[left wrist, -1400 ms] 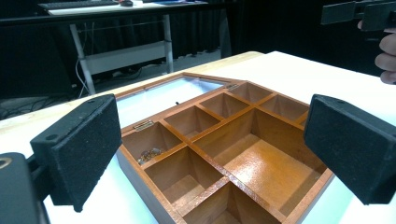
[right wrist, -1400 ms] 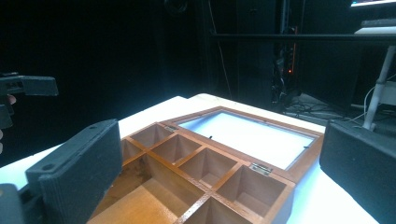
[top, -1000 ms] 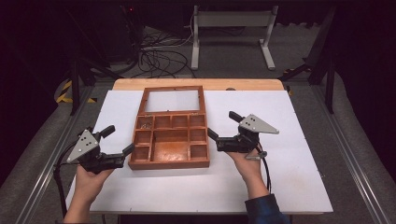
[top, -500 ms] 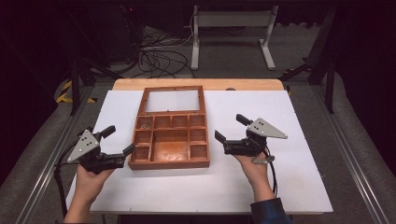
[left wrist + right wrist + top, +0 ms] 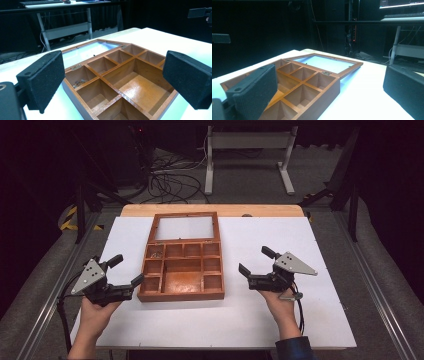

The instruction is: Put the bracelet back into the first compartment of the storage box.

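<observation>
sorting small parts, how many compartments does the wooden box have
9: four in a row along the hinge side of the wooden box, two small ones down each side, one large one in the centre. None seems hidden.

My right gripper (image 5: 254, 261), black with a grey three-cornered plate on top, now sits farther to my right than a second ago. Back then its jaws lay just beside the right edge of the brown wooden compartment box (image 5: 182, 271); half a second ago a gap had opened, and now they stand clearly apart from it over the white surface (image 5: 310, 240), jaws spread wide.
</observation>
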A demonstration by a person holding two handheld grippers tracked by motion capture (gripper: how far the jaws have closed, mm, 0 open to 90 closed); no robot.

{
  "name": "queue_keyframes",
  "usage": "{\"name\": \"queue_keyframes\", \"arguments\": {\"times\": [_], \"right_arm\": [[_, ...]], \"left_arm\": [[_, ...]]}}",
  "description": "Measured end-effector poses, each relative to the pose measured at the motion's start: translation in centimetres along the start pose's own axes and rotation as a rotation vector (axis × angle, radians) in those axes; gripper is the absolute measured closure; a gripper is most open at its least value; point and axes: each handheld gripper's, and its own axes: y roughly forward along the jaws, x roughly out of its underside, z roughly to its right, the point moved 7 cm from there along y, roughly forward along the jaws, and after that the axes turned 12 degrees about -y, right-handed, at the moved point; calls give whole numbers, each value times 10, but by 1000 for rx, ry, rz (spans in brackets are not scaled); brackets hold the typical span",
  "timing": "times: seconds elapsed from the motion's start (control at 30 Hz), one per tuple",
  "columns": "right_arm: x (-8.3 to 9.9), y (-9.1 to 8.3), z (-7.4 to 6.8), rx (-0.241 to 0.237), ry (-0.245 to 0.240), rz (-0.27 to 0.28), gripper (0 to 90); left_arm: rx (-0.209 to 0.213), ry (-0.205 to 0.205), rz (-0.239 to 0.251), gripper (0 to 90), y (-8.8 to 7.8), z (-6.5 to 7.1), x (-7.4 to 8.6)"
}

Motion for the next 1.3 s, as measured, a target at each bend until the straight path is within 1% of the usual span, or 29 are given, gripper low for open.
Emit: {"name": "queue_keyframes", "arguments": {"times": [0.07,0.17,0.27,0.4,0.5,0.7,0.73,0.87,1.17,1.3], "right_arm": [[2,-2,2,7,-5,1,0],[3,-6,5,13,11,13,0],[6,-11,7,23,15,11,0],[9,-18,9,33,15,16,0],[11,-22,12,46,5,22,0],[14,-31,16,54,9,19,1],[15,-32,17,54,15,20,1],[17,-39,20,61,16,20,1],[23,-52,29,92,21,17,7],[25,-55,31,99,18,21,7]], "left_arm": [[1,0,-4,51,0,0,0],[0,4,0,51,0,-1,0],[-1,0,2,51,-1,-1,0],[-1,0,2,51,-1,-1,0],[-2,-1,2,51,-1,-2,0],[-2,5,-1,51,-1,-3,1],[-3,-1,0,51,0,-2,1],[-1,1,-3,51,0,-2,2],[0,7,-5,51,0,-2,3],[4,1,7,50,0,-2,2]]}}
